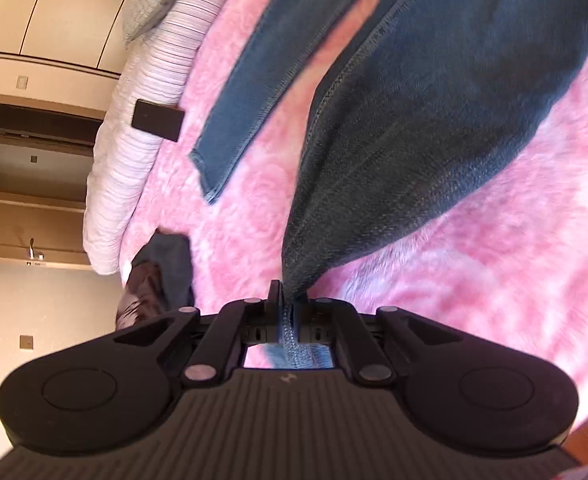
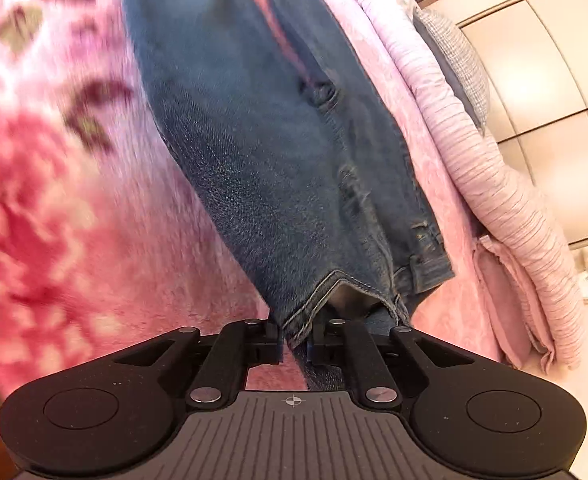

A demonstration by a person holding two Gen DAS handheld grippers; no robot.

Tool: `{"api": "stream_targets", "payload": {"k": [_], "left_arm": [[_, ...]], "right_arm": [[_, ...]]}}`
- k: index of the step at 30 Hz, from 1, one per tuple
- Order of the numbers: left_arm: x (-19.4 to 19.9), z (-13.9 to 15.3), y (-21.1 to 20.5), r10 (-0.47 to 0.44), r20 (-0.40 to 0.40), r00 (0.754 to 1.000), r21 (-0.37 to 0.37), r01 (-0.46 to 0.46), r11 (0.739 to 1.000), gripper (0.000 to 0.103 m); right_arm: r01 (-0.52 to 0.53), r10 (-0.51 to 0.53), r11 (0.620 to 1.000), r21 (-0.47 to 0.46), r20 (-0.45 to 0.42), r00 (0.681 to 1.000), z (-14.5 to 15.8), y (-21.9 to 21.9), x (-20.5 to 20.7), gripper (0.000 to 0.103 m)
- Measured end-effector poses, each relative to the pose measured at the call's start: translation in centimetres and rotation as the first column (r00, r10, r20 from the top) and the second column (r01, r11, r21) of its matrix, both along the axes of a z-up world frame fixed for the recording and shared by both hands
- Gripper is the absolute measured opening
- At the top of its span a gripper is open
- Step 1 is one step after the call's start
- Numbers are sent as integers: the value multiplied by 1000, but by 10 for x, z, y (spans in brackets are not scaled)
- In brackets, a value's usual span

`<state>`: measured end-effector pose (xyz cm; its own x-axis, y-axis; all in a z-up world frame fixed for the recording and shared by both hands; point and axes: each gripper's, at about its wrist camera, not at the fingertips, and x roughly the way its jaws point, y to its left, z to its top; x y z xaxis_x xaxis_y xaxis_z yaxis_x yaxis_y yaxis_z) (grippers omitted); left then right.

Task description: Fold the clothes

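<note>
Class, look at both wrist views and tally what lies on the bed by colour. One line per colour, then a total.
Blue: 1, jeans, held by the left gripper and right gripper
Pink: 1, fluffy blanket
Pale striped: 1, quilt
Grey: 1, pillow
Total: 4

You have a fluffy pink blanket (image 1: 494,240) as the working surface, with red flowers on it in the right wrist view. A striped quilt (image 1: 141,92) lies folded along its edge, a grey pillow (image 2: 454,52) on top. Cream cabinet doors (image 2: 542,52) stand behind the quilt, brightly lit.
</note>
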<state>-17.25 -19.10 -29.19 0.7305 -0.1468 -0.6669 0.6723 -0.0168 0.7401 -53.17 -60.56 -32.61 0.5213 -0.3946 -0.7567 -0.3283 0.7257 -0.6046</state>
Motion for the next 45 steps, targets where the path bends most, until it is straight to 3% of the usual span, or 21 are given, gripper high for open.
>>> {"api": "stream_targets", "payload": {"k": [3,7,8,10,13,17,19,20,21,23,28,32,37,38,41,45], "left_arm": [[-9,40,10,28,-48,998,13,-27,1000,3],[24,85,-9,41,-140,989,32,-37,999,3],[33,96,-14,44,-163,986,36,-38,999,3],[51,118,-25,50,-210,976,45,-41,998,3],[81,120,-65,21,-301,953,76,2,997,3],[95,89,-95,-60,-307,950,133,105,986,3],[99,72,-96,-69,-310,948,133,115,985,3],[100,65,-94,-68,-307,949,137,115,984,3],[101,58,-88,-62,-304,951,143,110,984,3],[103,47,-76,-43,-304,952,153,93,984,3],[83,31,-38,14,-292,956,181,41,983,3],[61,19,-23,17,-242,970,193,31,981,3],[43,13,-17,18,-174,985,188,16,982,3],[41,13,-16,21,-169,985,187,11,982,3],[32,22,-16,24,-175,984,181,8,983,3],[23,62,-19,13,-195,981,153,17,988,3]], "right_arm": [[-9,14,996,86,-58,998,43,-3,7,8],[-30,59,980,197,-143,988,108,-22,25,7],[-27,59,979,204,-150,987,123,-25,26,0],[-2,35,979,205,-161,986,151,-40,36,0],[29,4,982,188,-171,985,170,-58,58,0],[104,-66,957,271,-144,987,165,-71,87,3],[141,-106,945,294,-134,985,143,-52,83,12],[151,-115,943,296,-136,984,130,-41,78,23],[153,-117,943,297,-137,984,117,-27,68,56],[158,-121,941,298,-140,983,91,1,49,89],[136,-111,962,236,-117,987,29,67,-7,89],[27,-31,994,108,39,999,-18,104,-23,88],[-22,15,999,30,221,975,-60,106,-10,84],[-33,23,999,39,229,973,-61,102,-9,75],[-42,26,995,91,173,985,-50,92,-8,18],[-11,-12,982,188,120,993,10,67,1,8]]}}
